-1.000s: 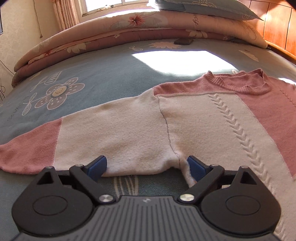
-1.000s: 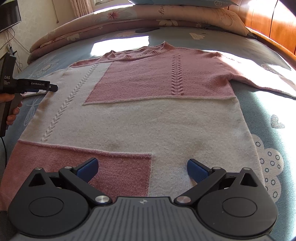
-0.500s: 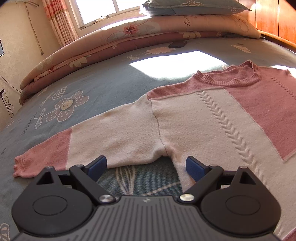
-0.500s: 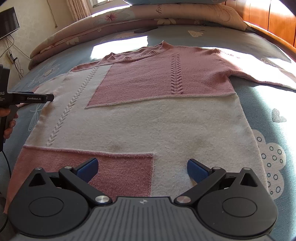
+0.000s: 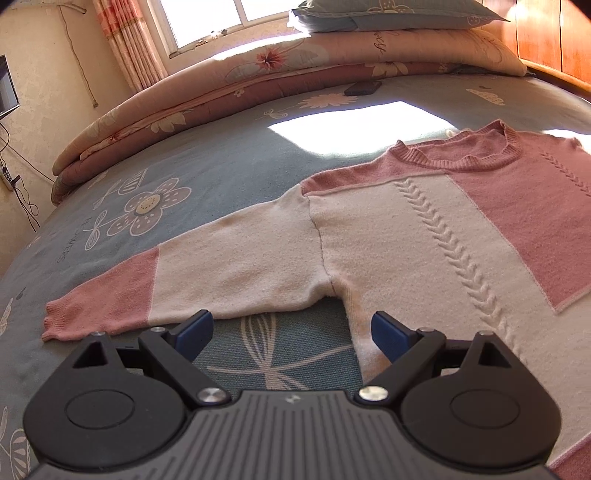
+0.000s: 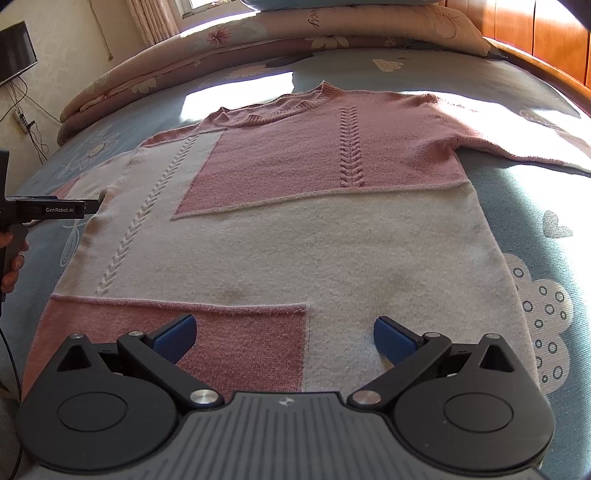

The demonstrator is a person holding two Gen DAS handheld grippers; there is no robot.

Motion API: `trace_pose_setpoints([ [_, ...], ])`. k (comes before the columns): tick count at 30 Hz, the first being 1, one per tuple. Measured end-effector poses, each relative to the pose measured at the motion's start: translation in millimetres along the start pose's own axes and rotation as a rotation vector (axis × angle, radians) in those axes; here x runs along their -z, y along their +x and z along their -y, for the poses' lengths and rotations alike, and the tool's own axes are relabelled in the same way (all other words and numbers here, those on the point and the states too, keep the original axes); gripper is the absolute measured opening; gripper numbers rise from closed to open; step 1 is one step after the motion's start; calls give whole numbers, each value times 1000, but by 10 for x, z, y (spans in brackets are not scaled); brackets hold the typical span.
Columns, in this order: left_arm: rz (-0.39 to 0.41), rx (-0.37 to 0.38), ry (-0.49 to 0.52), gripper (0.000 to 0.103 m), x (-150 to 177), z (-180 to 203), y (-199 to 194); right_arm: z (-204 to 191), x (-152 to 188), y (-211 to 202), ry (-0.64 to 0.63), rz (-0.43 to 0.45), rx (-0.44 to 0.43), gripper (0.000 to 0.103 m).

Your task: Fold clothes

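A pink and cream knit sweater lies flat, front up, on the blue bedspread, neckline toward the pillows. Its left sleeve stretches out sideways, with a pink cuff at the far left. My left gripper hovers open just short of the armpit, nothing between its fingers. My right gripper stands open over the sweater's bottom hem, holding nothing. The left gripper also shows from the side in the right wrist view, with a hand on its handle. The right sleeve runs off to the right.
A folded floral quilt and a pillow are stacked at the head of the bed. A dark flat object lies on the bedspread near them. A wooden headboard is at the right, a window with curtains behind.
My left gripper has pulled back and risen, so more of the sleeve and its cuff shows. The right gripper has barely shifted. Both have stayed open.
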State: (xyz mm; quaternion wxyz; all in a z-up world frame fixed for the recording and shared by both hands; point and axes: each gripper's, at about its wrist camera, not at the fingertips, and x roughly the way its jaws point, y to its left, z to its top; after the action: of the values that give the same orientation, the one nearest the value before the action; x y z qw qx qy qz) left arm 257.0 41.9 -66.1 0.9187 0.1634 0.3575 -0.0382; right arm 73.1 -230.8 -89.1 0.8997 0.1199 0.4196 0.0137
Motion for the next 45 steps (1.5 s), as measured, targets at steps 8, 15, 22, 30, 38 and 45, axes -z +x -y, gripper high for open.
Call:
trace_pose_setpoints([
  [8,-55,9,-40,93,154,-84,38,25,-9,-24,19,-4,-26,103],
  [15,-27,57,-36,93,90,-30,-99,33,-15,-41,35,-9,-51,103],
  [22,-98,93,-34,93,185,2,-16,34,-17,-51,40,-12,-58,103],
  [30,-24,406,-402,93,-629,-447,194,9,-11,-61,34,-21,-77,103],
  [38,-127,466,-544,93,-956,-290,1122,49,-41,-29,47,-35,-92,103],
  [45,-88,450,-556,92,-1116,-259,1374,60,-40,-18,48,-37,-98,103],
])
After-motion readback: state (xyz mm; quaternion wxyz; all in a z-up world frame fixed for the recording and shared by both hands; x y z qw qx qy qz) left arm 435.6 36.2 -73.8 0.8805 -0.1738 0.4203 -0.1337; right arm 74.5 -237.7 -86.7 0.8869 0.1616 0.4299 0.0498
